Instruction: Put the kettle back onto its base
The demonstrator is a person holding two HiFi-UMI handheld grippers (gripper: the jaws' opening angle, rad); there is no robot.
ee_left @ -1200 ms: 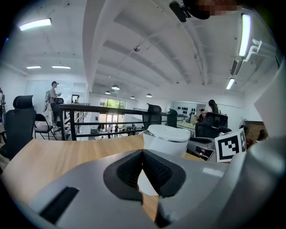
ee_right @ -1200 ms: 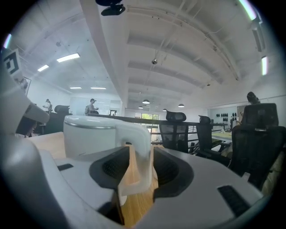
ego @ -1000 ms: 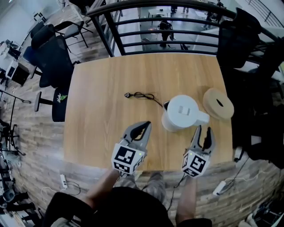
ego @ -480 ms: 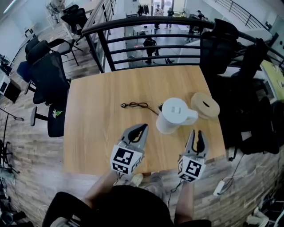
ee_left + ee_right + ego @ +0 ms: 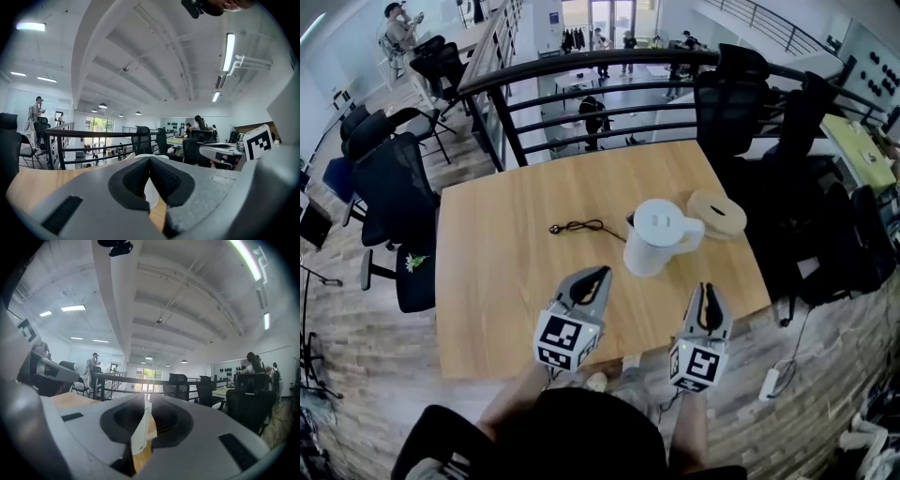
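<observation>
A white kettle (image 5: 654,236) stands upright at the right middle of the wooden table (image 5: 502,281), and a black cord with its plug (image 5: 579,227) runs under it from the left. I cannot see what is under the kettle. A tan round disc (image 5: 718,213) lies just right of it. My left gripper (image 5: 599,275) hangs above the near part of the table, short of the kettle, with its jaws shut and empty; in the left gripper view the left gripper (image 5: 149,160) has the kettle (image 5: 151,193) behind its tips. My right gripper (image 5: 706,291) is closing to a narrow slit with nothing between its jaws.
A black metal railing (image 5: 581,89) runs behind the table's far edge. Dark office chairs stand at the left (image 5: 389,178) and the far right (image 5: 741,103). A power strip (image 5: 769,382) lies on the floor at the lower right.
Both grippers have drawn back from the kettle toward me and risen. The right jaws have narrowed from wide open to a slit. The kettle stays where it was.
</observation>
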